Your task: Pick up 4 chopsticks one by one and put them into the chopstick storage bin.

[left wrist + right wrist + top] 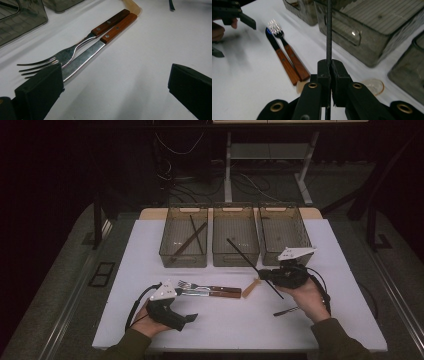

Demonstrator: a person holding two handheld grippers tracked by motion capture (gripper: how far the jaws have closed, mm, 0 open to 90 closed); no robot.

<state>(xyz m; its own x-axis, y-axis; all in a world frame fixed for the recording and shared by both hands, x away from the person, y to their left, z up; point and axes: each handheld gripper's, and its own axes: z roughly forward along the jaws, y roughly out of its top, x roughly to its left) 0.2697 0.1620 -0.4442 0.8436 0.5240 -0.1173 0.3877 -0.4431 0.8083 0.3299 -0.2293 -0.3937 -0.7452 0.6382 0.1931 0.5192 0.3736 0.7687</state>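
Chopstick (252,266), a thin black one, is held in my right gripper (328,65); the two jaws are pressed together on it. In the high view it slants from the middle bin (235,251) down toward the table (210,330), and my right hand (306,296) holds the gripper in front of the right bin (295,251). In the right gripper view the stick goes straight up between the jaws, in front of a bin wall.

My left gripper (115,82) has its jaws wide apart and holds nothing. It rests low over the table, near the front left. Its left jaw is just beside the tines of the fork (65,53) and covers the tip of the knife (87,53). Fork and knife lie side by side, touching, both with brown wooden handles toward the middle of the table.

A small pale spoon (251,287) lies at the end of these handles. Another dark thin utensil (286,311) lies on the table near my right hand; I cannot tell what it is. The left bin (167,251) contains one more black stick (197,235) and a brown stick (187,244), crossing each other.
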